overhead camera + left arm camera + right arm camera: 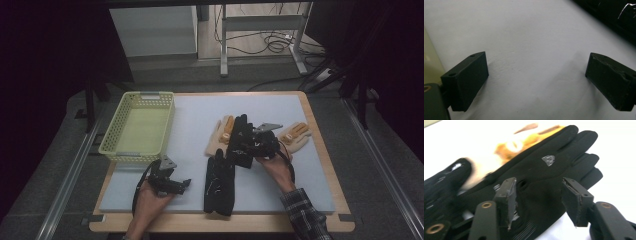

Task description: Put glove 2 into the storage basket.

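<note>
Two black gloves and two tan-and-orange gloves lie on the pale mat. One black glove lies alone near the front. The other black glove partly covers a tan glove. My right gripper hovers just over this black glove, jaws open, their pads apart above its back and not pressing on it. The second tan glove rests to the right of that hand. My left gripper is open over bare mat, with nothing between its jaws.
A yellow-green plastic basket stands at the left of the mat with nothing in it. The wooden table edge runs along the front. Beyond the table are desk legs and cables on the floor.
</note>
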Motion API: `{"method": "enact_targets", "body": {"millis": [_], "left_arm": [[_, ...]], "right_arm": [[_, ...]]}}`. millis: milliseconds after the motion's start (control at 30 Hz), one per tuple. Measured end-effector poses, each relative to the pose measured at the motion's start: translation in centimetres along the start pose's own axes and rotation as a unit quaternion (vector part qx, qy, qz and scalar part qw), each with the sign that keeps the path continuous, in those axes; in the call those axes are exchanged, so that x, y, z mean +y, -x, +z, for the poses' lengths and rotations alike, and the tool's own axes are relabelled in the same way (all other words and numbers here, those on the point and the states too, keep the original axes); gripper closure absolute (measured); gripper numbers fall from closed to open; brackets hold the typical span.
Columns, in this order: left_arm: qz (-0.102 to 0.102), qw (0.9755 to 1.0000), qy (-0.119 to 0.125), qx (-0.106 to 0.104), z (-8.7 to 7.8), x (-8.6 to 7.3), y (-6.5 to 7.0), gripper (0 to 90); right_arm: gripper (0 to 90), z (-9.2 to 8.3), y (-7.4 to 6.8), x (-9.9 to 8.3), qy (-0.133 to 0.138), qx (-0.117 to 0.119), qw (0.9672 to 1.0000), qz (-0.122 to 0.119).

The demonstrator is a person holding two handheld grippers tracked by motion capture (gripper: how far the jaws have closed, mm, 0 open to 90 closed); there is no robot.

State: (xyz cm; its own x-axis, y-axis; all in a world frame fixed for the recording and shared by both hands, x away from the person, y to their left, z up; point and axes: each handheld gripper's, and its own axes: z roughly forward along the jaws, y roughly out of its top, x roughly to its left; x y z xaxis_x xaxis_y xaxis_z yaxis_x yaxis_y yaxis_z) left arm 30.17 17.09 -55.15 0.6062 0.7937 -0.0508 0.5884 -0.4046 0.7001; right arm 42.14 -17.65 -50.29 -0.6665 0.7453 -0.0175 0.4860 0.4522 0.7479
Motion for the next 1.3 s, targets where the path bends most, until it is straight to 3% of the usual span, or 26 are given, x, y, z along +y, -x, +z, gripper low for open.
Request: {"method": "enact_targets", "body": {"millis": [133,267,400,533,700,833,1000,1300], "left_arm": [[0.004,1.0,-0.003,0.0,0.0,0.0,-0.1,4.7],[0.004,1.0,-0.003,0.0,0.0,0.0,0.0,4.7],[0.004,1.0,-0.003,0.0,0.0,0.0,0.0,4.7],[0.004,1.0,-0.003,0.0,0.0,0.0,0.0,4.7],[0.004,1.0,-0.003,0.0,0.0,0.0,0.0,4.7],[0.004,1.0,-0.003,0.0,0.0,0.0,-0.1,4.7],[0.004,1.0,-0.003,0.0,0.0,0.0,-0.1,4.7],[0.005,1.0,-0.003,0.0,0.0,0.0,-0.1,4.7]], "right_arm": [[35.7,2.0,1.1,0.6,-0.012,0.008,0.9999,0.007],[35.7,3.7,1.1,0.6,-0.038,0.003,0.9992,-0.009],[49.9,3.8,0.6,0.3,-0.034,0.0,0.9993,-0.018],[73.2,3.4,-0.2,0.3,-0.032,-0.018,0.9988,-0.031],[78.8,3.1,-0.2,0.4,-0.035,-0.021,0.9986,-0.033],[79.0,2.1,0.1,0.7,-0.03,-0.023,0.9991,-0.022],[78.9,-0.3,0.3,1.3,-0.009,-0.017,0.9997,-0.015],[78.6,-5.2,-1.3,2.0,0.023,0.014,0.9996,-0.013]]}}
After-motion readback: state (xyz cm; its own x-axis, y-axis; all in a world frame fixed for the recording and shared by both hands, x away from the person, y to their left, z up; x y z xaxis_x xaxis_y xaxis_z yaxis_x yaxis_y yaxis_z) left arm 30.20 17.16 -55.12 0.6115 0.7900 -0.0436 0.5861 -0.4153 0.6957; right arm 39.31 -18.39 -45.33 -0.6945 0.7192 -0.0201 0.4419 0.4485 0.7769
